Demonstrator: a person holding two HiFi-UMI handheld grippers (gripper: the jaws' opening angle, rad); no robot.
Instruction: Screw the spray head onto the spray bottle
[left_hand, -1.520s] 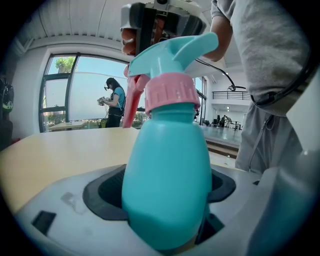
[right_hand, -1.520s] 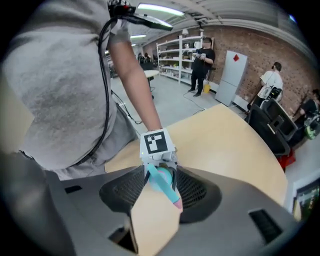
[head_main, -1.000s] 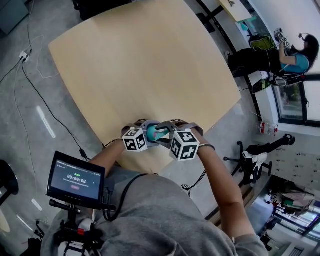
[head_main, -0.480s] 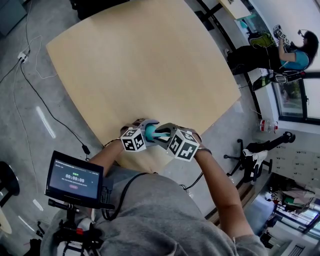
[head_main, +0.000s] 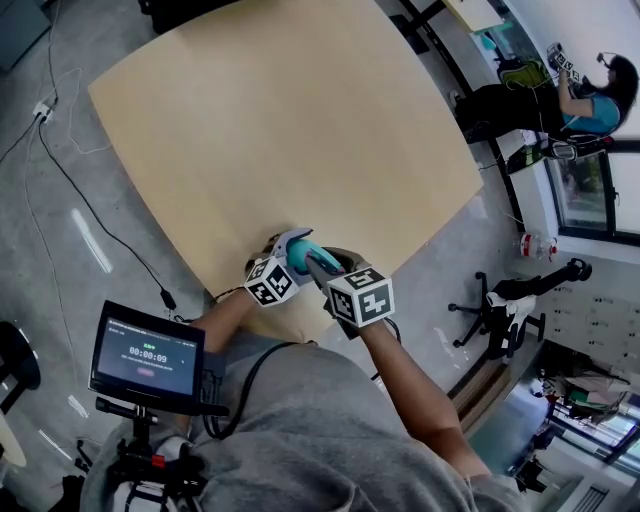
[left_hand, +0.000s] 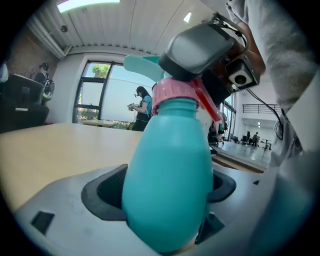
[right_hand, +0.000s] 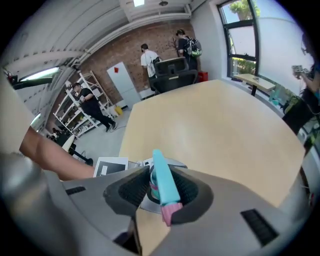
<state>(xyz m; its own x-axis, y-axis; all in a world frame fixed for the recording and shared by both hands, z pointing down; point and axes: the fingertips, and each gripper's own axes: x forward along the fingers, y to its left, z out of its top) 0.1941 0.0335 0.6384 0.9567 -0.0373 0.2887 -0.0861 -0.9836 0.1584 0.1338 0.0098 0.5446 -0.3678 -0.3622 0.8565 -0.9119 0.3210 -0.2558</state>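
Spray head (right_hand: 162, 181) seated on the bottle neck, mid-twist.
Spray bottle (left_hand: 167, 175) is clamped in the left gripper (head_main: 284, 258) over the table (head_main: 300, 120) near edge. The right gripper (right_hand: 161, 195) jaws have just been closing and now pinch the spray head. Its wrist has rolled since a second ago, so probably a tightening turn.

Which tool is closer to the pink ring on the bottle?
Right. The right tool has just closed on the spray head, right by the ring; the left tool clamps the bottle farther down.

You see a teal spray bottle (left_hand: 167, 175), a teal-and-pink spray head (right_hand: 162, 180), black-and-white patterned marker cubes (head_main: 360, 297), a light tan table (head_main: 280, 130).
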